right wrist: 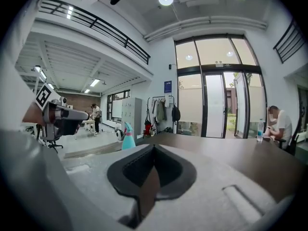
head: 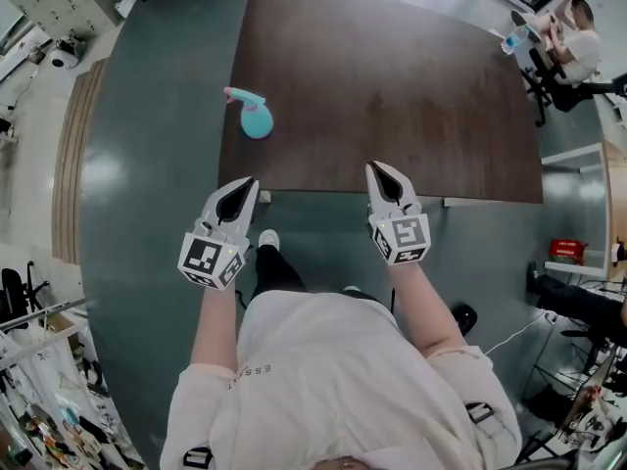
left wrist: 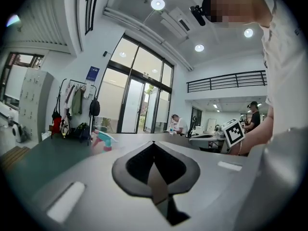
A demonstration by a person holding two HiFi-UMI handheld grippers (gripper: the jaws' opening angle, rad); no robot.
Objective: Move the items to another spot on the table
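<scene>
A teal spray bottle [head: 254, 115] with a pink trigger lies on the dark brown table [head: 392, 86] near its left edge. It also shows in the left gripper view as the spray bottle [left wrist: 104, 141] and in the right gripper view as the bottle [right wrist: 128, 137]. My left gripper [head: 249, 183] hovers at the table's near edge, below the bottle, shut with nothing between its jaws. My right gripper [head: 378, 169] is level with it, further right at the same edge, also shut and empty. Both are well apart from the bottle.
The table's front edge runs just ahead of both grippers, with grey floor [head: 157, 213] to its left. A seated person [head: 578, 42] works at a desk at the far right. A red box [head: 565, 250] sits on a shelf to the right.
</scene>
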